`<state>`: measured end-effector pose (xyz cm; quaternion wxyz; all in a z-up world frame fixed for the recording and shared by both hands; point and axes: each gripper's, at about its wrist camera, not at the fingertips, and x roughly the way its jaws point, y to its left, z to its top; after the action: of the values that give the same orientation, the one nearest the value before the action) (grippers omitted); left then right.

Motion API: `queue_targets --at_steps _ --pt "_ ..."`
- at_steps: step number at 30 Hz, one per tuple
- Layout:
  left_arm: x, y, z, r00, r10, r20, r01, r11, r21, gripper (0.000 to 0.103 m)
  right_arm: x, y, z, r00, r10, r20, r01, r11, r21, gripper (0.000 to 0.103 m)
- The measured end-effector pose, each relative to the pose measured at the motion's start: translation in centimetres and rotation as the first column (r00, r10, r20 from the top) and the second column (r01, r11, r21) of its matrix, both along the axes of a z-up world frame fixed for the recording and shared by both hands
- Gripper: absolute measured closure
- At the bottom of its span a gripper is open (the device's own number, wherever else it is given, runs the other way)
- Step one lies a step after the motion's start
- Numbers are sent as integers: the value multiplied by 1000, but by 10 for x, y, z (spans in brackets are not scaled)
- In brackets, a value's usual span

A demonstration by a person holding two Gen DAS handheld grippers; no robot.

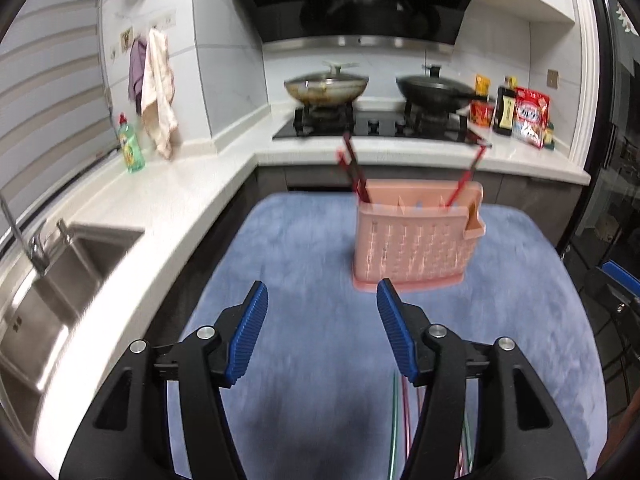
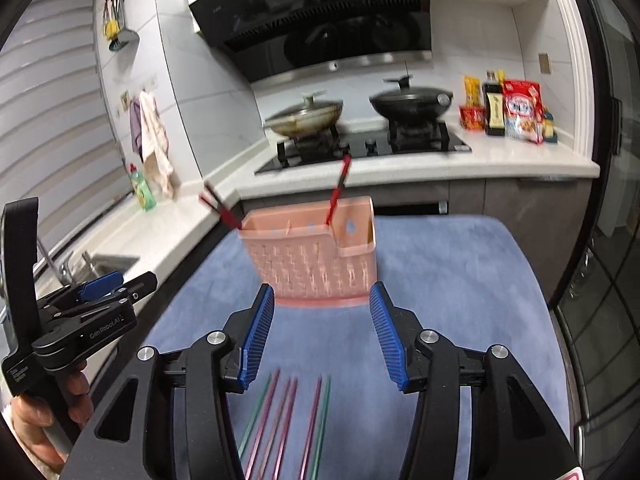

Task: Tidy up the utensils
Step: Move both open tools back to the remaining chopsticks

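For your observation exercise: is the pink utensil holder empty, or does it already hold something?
Not empty. The pink utensil holder stands upright on the blue mat, with red chopsticks sticking out of its top.

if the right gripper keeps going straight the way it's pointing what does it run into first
Most likely the pink utensil holder, which stands on the blue mat dead ahead of the right gripper. Its jaws are open and empty. The loose chopsticks lie below its line, though depth is hard to judge.

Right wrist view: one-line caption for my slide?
Open right gripper above loose chopsticks on a blue mat, facing a pink utensil holder with red chopsticks inside.
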<state>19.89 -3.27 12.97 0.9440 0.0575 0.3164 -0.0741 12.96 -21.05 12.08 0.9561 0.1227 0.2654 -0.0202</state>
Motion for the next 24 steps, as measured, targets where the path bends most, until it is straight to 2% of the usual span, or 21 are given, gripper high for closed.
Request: queue_targets --at_steps 9,15,19,24 --pt "-43 21 -65 990 20 -138 -22 1000 -9 49 -53 25 -52 995 -20 -94 14 998 -55 54" --pt "-70 30 -100 979 36 -201 -40 999 -16 49 -77 42 -93 984 -18 -178 5 998 -70 54" --pt "-84 31 -115 976 37 -217 -39 999 -5 49 -88 51 -117 974 -10 -226 -8 997 -78 54" --pt "-98 34 -124 973 23 -231 -32 999 -35 49 -96 56 -137 965 -12 -262 -6 998 -65 54"
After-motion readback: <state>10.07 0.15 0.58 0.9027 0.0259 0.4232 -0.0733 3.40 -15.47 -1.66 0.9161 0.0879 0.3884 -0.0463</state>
